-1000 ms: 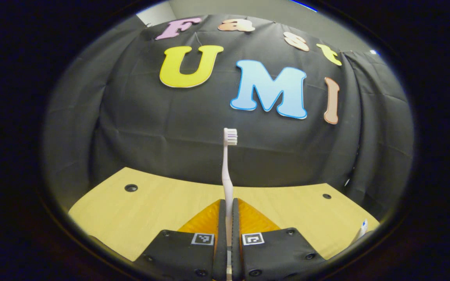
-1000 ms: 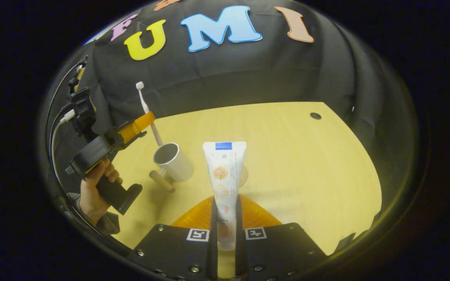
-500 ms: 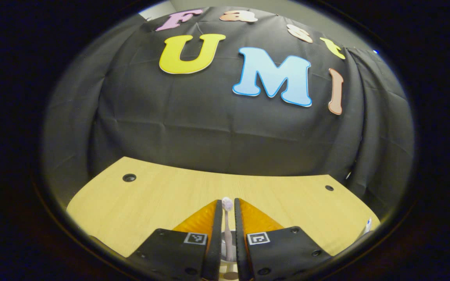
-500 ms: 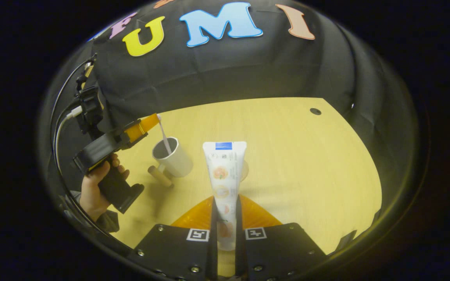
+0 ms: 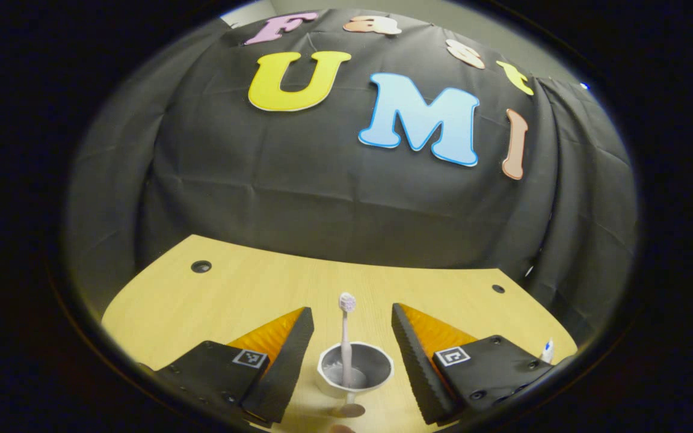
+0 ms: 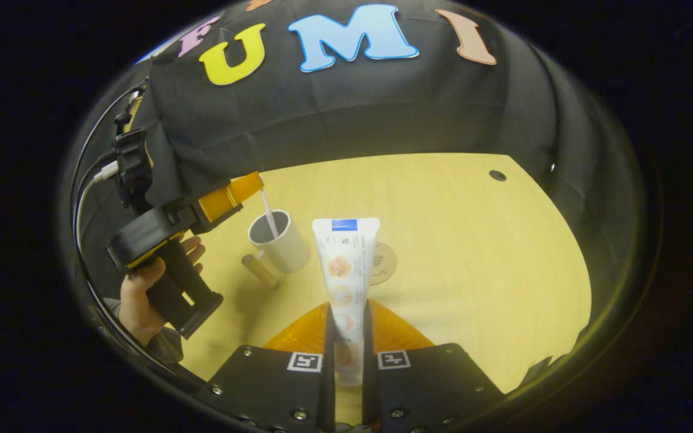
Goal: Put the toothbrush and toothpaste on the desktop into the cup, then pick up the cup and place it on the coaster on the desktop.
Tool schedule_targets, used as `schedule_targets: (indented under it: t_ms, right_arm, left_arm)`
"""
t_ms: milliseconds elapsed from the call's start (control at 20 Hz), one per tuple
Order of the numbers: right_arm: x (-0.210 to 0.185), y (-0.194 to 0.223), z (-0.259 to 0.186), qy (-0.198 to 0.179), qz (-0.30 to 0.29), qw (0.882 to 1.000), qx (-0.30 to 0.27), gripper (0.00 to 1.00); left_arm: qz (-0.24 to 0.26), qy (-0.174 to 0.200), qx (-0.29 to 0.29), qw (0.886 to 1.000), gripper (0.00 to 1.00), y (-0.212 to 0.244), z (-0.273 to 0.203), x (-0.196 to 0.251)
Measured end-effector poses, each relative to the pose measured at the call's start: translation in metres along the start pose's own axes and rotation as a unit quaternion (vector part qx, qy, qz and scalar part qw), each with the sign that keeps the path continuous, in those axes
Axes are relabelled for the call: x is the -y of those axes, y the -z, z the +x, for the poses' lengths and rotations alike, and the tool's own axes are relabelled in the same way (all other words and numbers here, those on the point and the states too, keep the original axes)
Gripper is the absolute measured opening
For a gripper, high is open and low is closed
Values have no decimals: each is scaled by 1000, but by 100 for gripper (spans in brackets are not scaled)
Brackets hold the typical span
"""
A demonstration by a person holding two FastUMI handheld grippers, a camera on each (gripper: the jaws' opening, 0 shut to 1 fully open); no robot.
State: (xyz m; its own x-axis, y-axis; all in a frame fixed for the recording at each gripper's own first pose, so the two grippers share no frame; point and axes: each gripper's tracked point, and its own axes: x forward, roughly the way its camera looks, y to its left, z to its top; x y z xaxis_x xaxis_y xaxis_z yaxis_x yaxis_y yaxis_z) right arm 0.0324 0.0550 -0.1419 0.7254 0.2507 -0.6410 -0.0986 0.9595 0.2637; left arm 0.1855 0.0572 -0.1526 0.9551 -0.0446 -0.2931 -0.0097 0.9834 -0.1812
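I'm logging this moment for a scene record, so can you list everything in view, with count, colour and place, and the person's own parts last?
toothbrush: one, pale pink, standing in the cup, head up.
cup: one, white outside, grey inside, on the desktop between the open fingers of the left tool; wooden handle.
toothpaste: one, white tube with a blue band, held upright by the right tool.
coaster: one, light tan, round, flat on the desktop, partly behind the tube.
desktop: one, light wood, with dark round holes near the far edge.
left tool: one, open around the cup.
right tool: one, shut on the toothpaste.
hand: one, gripping the left tool's handle.
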Motion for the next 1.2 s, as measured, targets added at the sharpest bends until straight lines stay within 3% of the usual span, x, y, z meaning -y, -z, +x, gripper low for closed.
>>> schedule_targets:
  t_ms: [800, 1200]
  right_arm:
    - [-77, -79, 33, -67, -77, 993, 63, 18]
    - [-119, -115, 63, -89, -104, 985, 106, 18]
  left_arm:
    - [-3, -35, -9, 999, 86, -9, -88, -40]
    - [-32, -47, -30, 998, 86, 5, -122, -64]
